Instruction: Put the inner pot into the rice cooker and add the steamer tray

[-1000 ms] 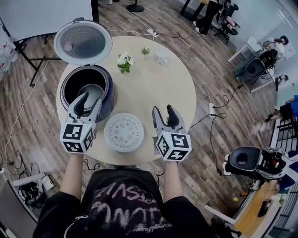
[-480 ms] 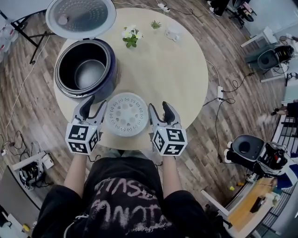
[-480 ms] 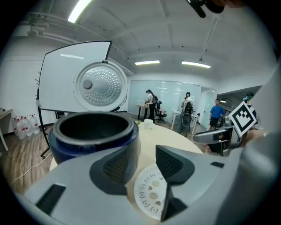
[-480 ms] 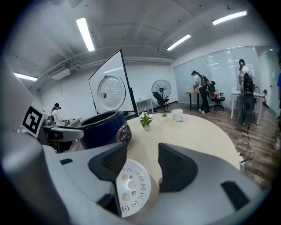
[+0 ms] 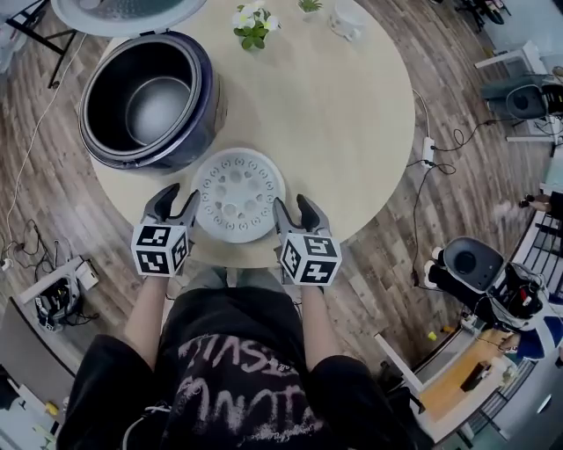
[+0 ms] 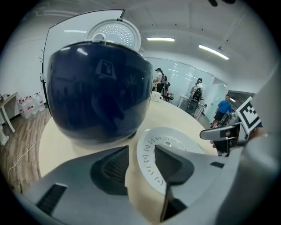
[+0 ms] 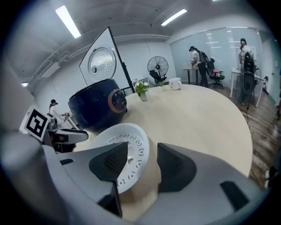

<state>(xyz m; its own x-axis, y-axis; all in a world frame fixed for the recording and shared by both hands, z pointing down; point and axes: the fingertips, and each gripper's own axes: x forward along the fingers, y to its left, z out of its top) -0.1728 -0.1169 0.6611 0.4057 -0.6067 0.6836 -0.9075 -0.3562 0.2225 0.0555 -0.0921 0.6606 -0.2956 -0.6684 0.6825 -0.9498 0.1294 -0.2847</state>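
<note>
Both grippers are hovering low over the near edge of the round table [image 5: 352, 132], jaws parted and clamping nothing. On the left, the left gripper [image 5: 179, 198] is straddling the left rim of the white steamer tray [image 5: 237, 195]. One jaw is sitting outside the rim and the other over the perforated top. Its jaws have just been closing in, with the rim between them but not pinched.

The tray is lying flat near the table's front edge, just in front of the dark blue rice cooker [image 5: 209, 97]. The cooker is standing at the table's left side with its lid [image 5: 123, 13] swung open behind it. The inner pot [image 5: 158, 105] is sitting inside it.

To the right, the right gripper [image 5: 295, 206] is straddling the tray's opposite rim in the same way, jaws loose. A small flower pot [image 5: 253, 22] and a white cup [image 5: 347, 19] are standing at the far edge, well away from the tray. The table's right half is lying bare. Cables are trailing across the wooden floor on both sides.
</note>
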